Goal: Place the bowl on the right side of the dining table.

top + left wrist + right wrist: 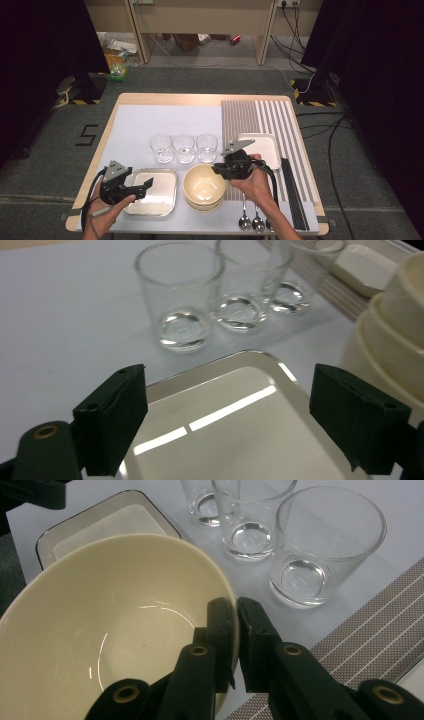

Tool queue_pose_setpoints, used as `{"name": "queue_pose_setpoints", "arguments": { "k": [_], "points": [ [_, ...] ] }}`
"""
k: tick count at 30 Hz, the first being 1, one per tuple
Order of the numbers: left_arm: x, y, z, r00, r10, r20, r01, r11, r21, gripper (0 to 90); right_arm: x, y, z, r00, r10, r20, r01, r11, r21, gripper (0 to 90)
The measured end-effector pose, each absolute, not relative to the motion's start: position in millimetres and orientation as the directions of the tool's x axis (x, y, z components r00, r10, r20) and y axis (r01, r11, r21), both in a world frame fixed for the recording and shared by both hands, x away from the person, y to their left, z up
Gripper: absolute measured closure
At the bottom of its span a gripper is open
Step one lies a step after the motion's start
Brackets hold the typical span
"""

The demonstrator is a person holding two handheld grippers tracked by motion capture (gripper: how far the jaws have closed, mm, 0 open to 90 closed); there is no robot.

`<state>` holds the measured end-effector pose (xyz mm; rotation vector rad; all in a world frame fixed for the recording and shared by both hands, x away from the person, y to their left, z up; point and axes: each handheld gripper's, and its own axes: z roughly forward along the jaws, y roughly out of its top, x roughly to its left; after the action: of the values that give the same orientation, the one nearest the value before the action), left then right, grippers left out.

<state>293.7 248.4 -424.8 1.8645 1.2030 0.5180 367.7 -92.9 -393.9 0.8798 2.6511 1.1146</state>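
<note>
three glasses [183,148], spoons [251,220], white plate [265,145]

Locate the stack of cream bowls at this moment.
In the high view the stack of cream bowls sits near the table's front edge, between the metal tray on its left and the striped placemat, with the right hand-held gripper pinching its top rim.

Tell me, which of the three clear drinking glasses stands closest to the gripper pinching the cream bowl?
The right-hand clear glass of the row, next to the striped placemat. It stands nearest the right gripper, shut on the cream bowl's rim.

table [200,100] | white sheet [150,122] | striped mat [240,120] | perhaps three spoons [252,222]
</note>
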Motion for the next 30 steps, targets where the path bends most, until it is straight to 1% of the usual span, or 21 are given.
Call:
{"name": "queue_pose_setpoints", "arguments": {
  "k": [1, 2, 7, 14, 19, 21, 25, 27, 29, 30],
  "points": [
    [291, 237, -418, 0.485, 0.869, -0.101, 0.53, -0.2, 0.824, 15.1, 368, -93, -394, -0.823, 0.559, 0.099, 0.462, 0.559, 0.689, 85.7],
    [291, 237, -418, 0.485, 0.869, -0.101, 0.53, -0.2, 0.824, 15.1, 368, -93, -394, -0.823, 0.559, 0.099, 0.462, 0.559, 0.689, 85.7],
    [285, 210, -405, 0.541, 0.833, -0.116, 0.516, -0.22, 0.828, 15.0, 367, -91, -394, -0.83, 0.553, 0.077, 0.444, 0.57, 0.691, 86.3],
    [280, 191, -404, 0.574, 0.81, -0.118, 0.515, -0.245, 0.821, 14.9, 365, -90, -391, -0.84, 0.54, 0.06, 0.419, 0.574, 0.703, 86.6],
    [276, 184, -402, 0.586, 0.802, -0.117, 0.507, -0.25, 0.825, 14.9, 363, -87, -387, -0.849, 0.527, 0.03, 0.39, 0.589, 0.707, 86.8],
    [275, 178, -404, 0.6, 0.793, -0.107, 0.506, -0.273, 0.818, 14.9, 363, -86, -387, -0.851, 0.525, 0.025, 0.385, 0.59, 0.709, 86.8],
    [276, 173, -410, 0.601, 0.792, -0.109, 0.516, -0.281, 0.809, 14.9, 363, -87, -386, -0.847, 0.53, 0.038, 0.399, 0.586, 0.705, 86.5],
    [277, 173, -411, 0.6, 0.791, -0.119, 0.524, -0.276, 0.806, 12.5, 364, -87, -387, -0.842, 0.537, 0.051, 0.413, 0.582, 0.7, 85.3],
    [276, 173, -410, 0.595, 0.799, -0.087, 0.517, -0.298, 0.802, 13.7, 366, -88, -388, -0.839, 0.54, 0.067, 0.427, 0.577, 0.697, 82.2],
    [276, 173, -410, 0.595, 0.799, -0.087, 0.517, -0.298, 0.802, 13.4, 366, -88, -388, -0.839, 0.54, 0.067, 0.427, 0.577, 0.697, 82.2]
  ]
}}
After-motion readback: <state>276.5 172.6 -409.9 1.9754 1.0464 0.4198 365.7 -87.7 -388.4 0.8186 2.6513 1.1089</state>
